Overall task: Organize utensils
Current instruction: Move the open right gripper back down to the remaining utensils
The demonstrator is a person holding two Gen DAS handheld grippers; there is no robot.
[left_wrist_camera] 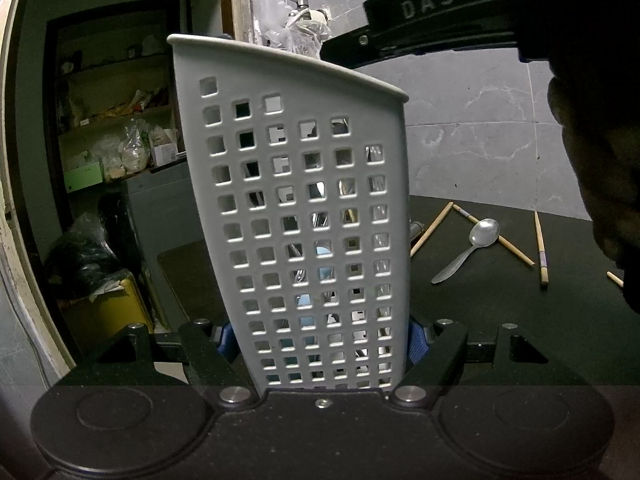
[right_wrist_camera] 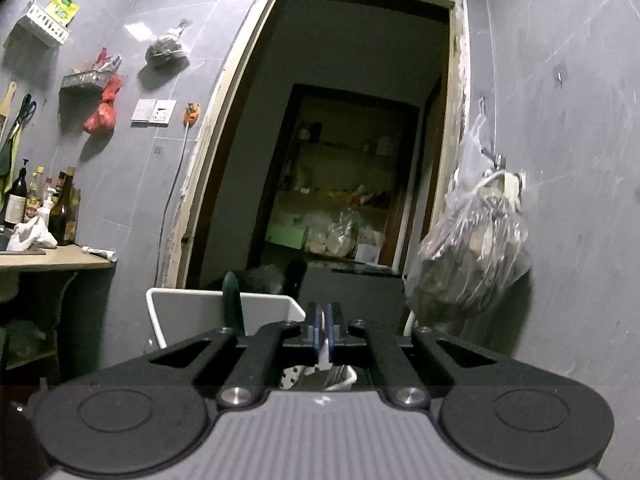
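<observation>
1. The left gripper (left_wrist_camera: 320, 340) clasped the perforated white utensil caddy (left_wrist_camera: 304, 216) low on its sides, holding it upright on the bench (left_wrist_camera: 500, 300); a loose hold could tip it.
2. The right gripper (right_wrist_camera: 325, 334) hung over the caddy's rim, pads pinched on something thin and pale that I could not identify; released off-centre, it might fall outside.
3. A spoon (left_wrist_camera: 470, 248) and chopsticks (left_wrist_camera: 540, 246) lay loose nearby.

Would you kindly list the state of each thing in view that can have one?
Left claw: shut on the utensil holder.
Utensil holder: upright, gripped on both sides, utensils inside.
Right claw: above the holder, shut on something thin and white.
Spoon: loose on the dark table.
Chopsticks: scattered on the table, unsorted.
</observation>
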